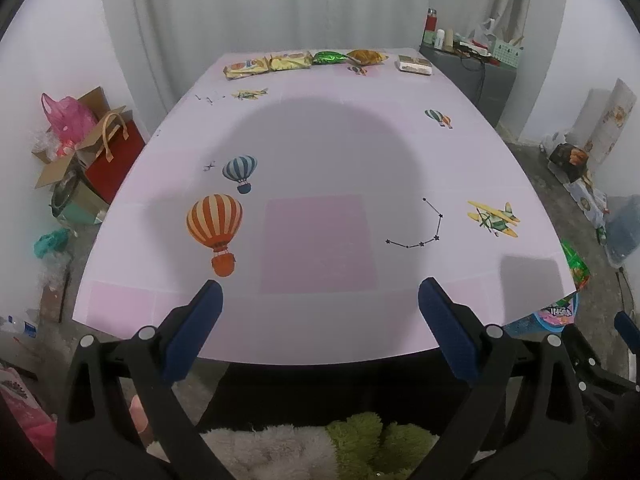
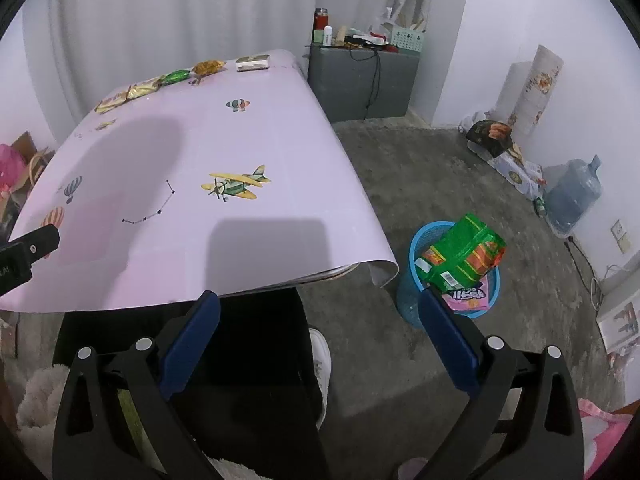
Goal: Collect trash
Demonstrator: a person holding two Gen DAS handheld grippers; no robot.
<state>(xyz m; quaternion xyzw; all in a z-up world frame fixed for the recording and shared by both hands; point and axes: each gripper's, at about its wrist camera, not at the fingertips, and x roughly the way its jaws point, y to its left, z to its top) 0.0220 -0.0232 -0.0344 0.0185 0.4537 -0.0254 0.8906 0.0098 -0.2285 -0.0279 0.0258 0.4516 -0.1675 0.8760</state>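
Several snack wrappers lie in a row at the far edge of the pink table (image 1: 320, 140): two yellow packets (image 1: 266, 64), a green wrapper (image 1: 329, 57), an orange-brown wrapper (image 1: 366, 57) and a white box (image 1: 415, 65). They also show in the right wrist view (image 2: 176, 77). My left gripper (image 1: 320, 296) is open and empty over the table's near edge. My right gripper (image 2: 318, 308) is open and empty off the table's right corner, left of a blue basket (image 2: 412, 280) on the floor holding a green bag (image 2: 460, 252) and a pink packet (image 2: 468, 298).
A grey cabinet (image 2: 360, 80) with bottles stands behind the table's far right corner. Boxes and bags (image 1: 80, 148) crowd the floor at left. A water jug (image 2: 572, 192) and packages sit along the right wall. My white shoe (image 2: 322, 360) is under the table's edge.
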